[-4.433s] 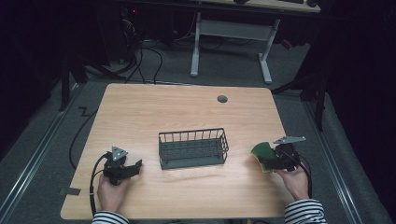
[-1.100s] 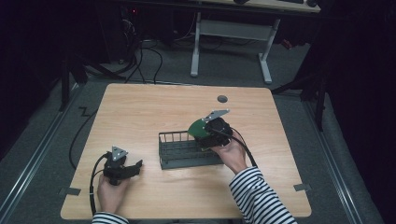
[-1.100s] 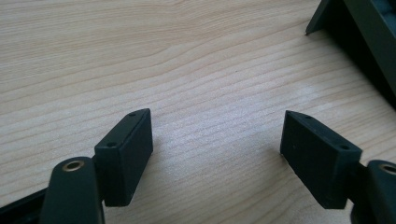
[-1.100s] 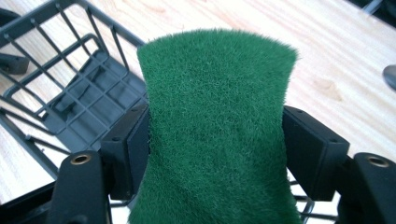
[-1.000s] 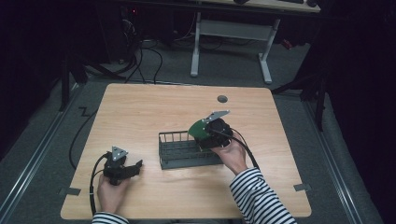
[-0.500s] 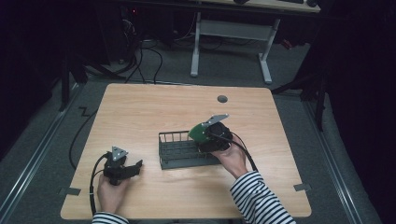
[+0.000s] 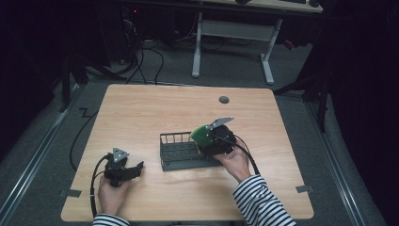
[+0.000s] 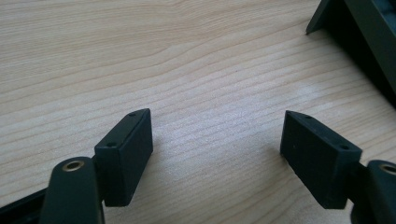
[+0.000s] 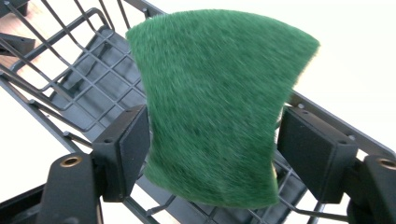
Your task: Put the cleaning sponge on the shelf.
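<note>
Wooden counter with wire basket at centre.
Right tongs, jaws just widening, bracket a green scouring pad over the basket's right end; left tongs rest spread, empty.

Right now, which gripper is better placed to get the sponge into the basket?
Right. The right gripper has the green sponge between its jaws, over the wire basket. The left gripper rests open on the table, beside the basket.

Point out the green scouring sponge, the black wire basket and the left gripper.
green scouring sponge (image 9: 215, 107): right gripper view, middle of its green face.
black wire basket (image 7: 181, 161): high view, near long wall.
left gripper (image 8: 217, 140): left gripper view, gap midway between its open fingertips.
</note>
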Available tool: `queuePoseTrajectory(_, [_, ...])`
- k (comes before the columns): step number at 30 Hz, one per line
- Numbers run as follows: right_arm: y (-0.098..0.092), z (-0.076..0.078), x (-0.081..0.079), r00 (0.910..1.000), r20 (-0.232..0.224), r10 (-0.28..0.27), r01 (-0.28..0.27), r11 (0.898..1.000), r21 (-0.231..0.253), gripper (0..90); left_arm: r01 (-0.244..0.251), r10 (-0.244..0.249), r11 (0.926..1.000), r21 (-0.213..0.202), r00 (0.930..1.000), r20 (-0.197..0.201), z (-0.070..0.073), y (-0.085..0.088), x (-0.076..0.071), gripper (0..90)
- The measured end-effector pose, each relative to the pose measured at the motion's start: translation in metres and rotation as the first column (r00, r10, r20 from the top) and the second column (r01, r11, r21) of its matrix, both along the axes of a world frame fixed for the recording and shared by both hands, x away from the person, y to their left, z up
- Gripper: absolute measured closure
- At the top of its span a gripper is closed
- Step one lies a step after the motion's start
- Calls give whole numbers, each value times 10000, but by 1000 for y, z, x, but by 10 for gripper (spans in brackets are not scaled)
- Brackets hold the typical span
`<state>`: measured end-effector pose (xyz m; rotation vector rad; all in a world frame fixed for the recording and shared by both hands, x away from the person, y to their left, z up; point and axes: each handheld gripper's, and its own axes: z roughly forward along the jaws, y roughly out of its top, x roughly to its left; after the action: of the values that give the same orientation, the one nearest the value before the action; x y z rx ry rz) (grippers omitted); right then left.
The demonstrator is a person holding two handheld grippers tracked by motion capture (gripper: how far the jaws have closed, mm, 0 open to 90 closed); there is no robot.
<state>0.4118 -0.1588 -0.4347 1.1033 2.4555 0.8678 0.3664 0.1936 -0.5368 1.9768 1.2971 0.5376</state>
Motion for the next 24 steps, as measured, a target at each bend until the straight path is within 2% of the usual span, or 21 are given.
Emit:
queuePoseTrajectory(5, [-3, 5, -4, 9998, 182, 42, -44, 9999, 128, 216, 1, -1, 10000, 16, 10000, 4, 0, 0, 0, 258])
queuePoseTrajectory(13, [-21, 16, -13, 9993, 377, -66, 38, 9973, 728, 241, -1, 0, 10000, 44, 10000, 10, 0, 0, 0, 258])
queuePoseTrajectory(19, [-45, 22, -21, 9971, 561, -514, 428, 9886, 1445, 293, -2, 2, 10000, 39, 10000, 7, 0, 0, 0, 258])
queuePoseTrajectory(24, [-64, 26, -25, 9936, 654, -921, 806, 9837, 1605, 301, -2, 2, 10000, 51, 10000, 10, 0, 0, 0, 258])
